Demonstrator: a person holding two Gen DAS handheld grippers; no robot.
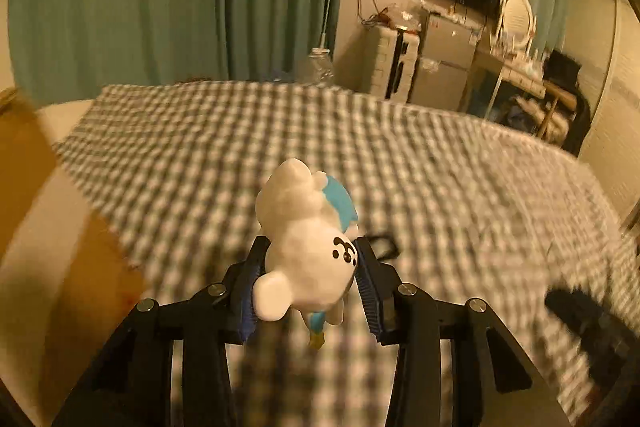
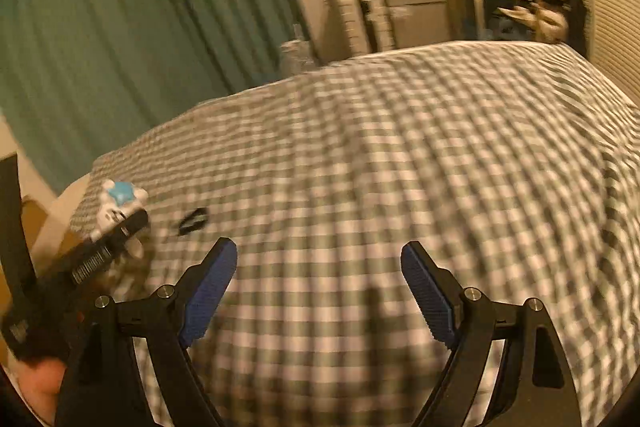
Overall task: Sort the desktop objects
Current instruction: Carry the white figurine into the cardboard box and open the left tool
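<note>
— Gripping anything on the left side?

— Yes. The left gripper [image 1: 310, 285] has its blue ribbed pads pressed on either flank of a white toy figurine [image 1: 306, 247] with a light-blue patch and a black printed face. The figurine's rounded body sits between the fingertips; its upper part sticks out forward past them, and a small blue-and-yellow piece hangs just below the pads.

— Is it resting on anything?

— It appears held above the checkered cloth [image 1: 440, 179]; I cannot tell the gap.

— Anything near those fingers?

— A small black object [image 1: 382, 245] lies on the cloth just beyond the right fingertip, blurred. In the right wrist view the same black object [image 2: 193, 220] lies ahead of the left finger, with the figurine [image 2: 118, 203] and left gripper [image 2: 120, 227] further to that side.

— And the right gripper?

— The right gripper [image 2: 320, 255] has its fingers spread wide, nothing between them, only checkered cloth [image 2: 380, 167] ahead.
</note>
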